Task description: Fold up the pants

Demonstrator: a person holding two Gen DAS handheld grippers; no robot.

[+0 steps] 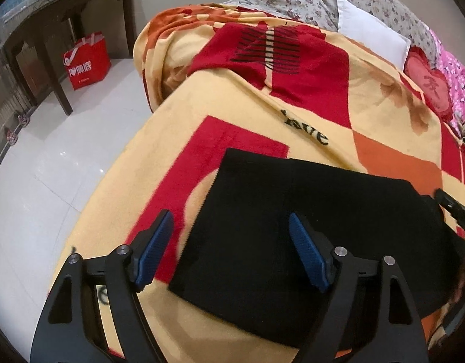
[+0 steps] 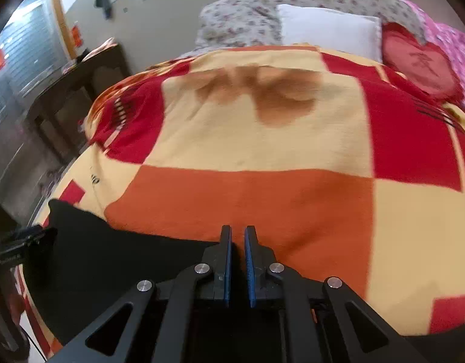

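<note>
The black pants (image 1: 308,230) lie folded in a flat rectangle on the yellow, red and orange blanket (image 1: 232,99). My left gripper (image 1: 231,220) is open, hovering above the pants' left edge, one finger over the blanket and one over the pants. My right gripper (image 2: 238,236) has its jaws nearly closed with a thin gap and nothing between them, above the blanket at the pants' (image 2: 111,260) right edge. The right gripper also shows at the right edge of the left wrist view (image 1: 453,208).
The bed holds a white pillow (image 2: 329,30), a floral quilt (image 2: 247,15), a red heart cushion (image 2: 420,60) and pink bedding (image 1: 459,81). A dark wooden table (image 1: 60,15) and a red shopping bag (image 1: 87,60) stand on the white tile floor at left.
</note>
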